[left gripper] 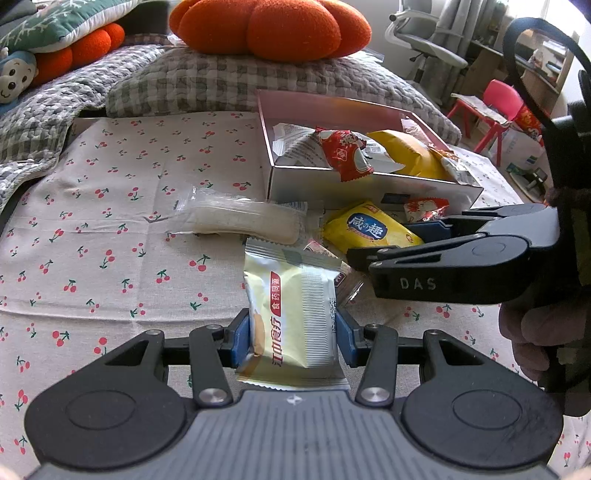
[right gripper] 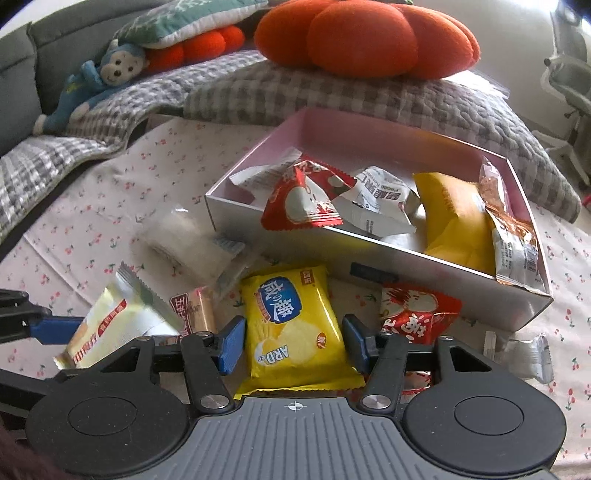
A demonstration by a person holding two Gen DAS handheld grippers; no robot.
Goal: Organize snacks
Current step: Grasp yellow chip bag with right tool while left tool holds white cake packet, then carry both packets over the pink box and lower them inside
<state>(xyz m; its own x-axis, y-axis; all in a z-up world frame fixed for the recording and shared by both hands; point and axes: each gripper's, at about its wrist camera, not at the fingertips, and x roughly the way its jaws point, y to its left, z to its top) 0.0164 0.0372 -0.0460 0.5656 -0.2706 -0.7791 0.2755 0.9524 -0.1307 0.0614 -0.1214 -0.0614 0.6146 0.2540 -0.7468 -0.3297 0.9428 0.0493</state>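
Observation:
My left gripper point(left gripper: 293, 332) is shut on a cream snack packet point(left gripper: 295, 291) and holds it upright above the cherry-print cloth. The packet point(right gripper: 110, 325) also shows at the left of the right wrist view, with one blue left fingertip point(right gripper: 55, 330) beside it. My right gripper point(right gripper: 293, 341) is down on a yellow snack packet point(right gripper: 291, 317), its blue pads against both long sides. From the left wrist view this gripper point(left gripper: 388, 240) reaches in from the right onto the yellow packet point(left gripper: 369, 229). Behind stands an open white box point(right gripper: 443, 280) with several snacks inside.
On the cloth lie a clear packet point(left gripper: 236, 218), a red packet point(right gripper: 417, 317), a small brown packet point(right gripper: 195, 314) and a silver packet point(right gripper: 528, 354). A checked pillow point(left gripper: 221, 81) with an orange cushion point(left gripper: 273, 26) lies behind the box point(left gripper: 369, 184). A hand point(left gripper: 528, 332) holds the right gripper.

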